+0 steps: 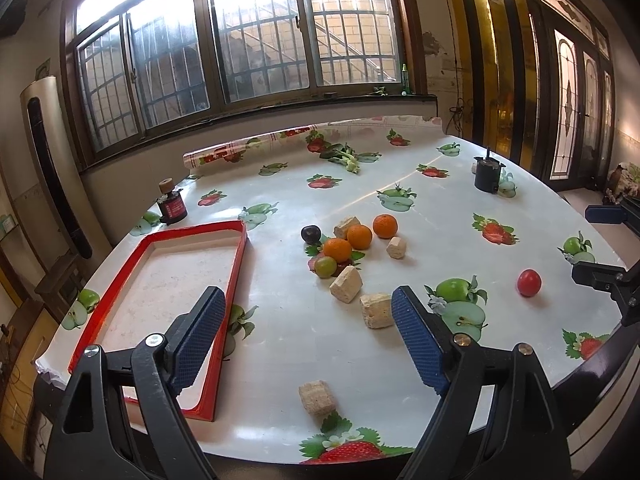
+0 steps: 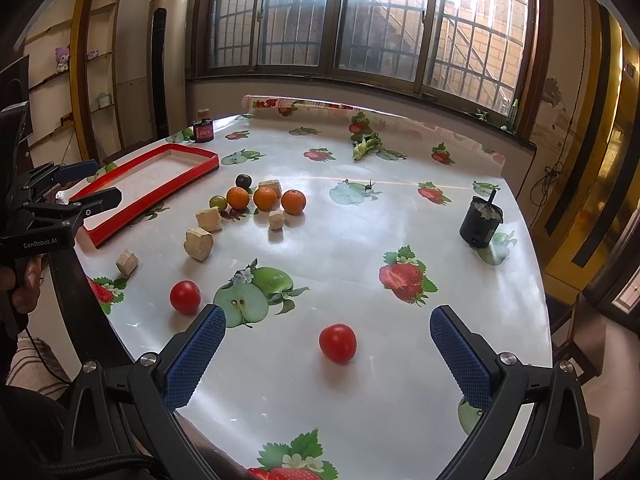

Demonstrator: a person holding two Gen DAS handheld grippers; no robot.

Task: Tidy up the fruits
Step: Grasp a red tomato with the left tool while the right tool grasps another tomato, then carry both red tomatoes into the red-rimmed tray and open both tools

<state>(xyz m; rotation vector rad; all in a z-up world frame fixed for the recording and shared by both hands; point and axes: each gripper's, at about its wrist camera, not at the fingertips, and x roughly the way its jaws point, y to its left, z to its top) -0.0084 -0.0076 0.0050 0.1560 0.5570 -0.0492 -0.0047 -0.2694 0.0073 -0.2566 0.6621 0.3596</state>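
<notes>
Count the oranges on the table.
3, in a loose row mid-table: left orange beside the green fruit, middle orange, right orange. None seems hidden.

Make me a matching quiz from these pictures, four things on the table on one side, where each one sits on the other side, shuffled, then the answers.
Things:
1. red tray
2. dark plum
3. black cup
4. nearest tomato

Places:
A. ahead of the open right tool, between its fingers
B. far right side of the table, alone
C. left edge of the table
D. behind the row of three oranges

Pairs: 1-C, 2-D, 3-B, 4-A
</notes>
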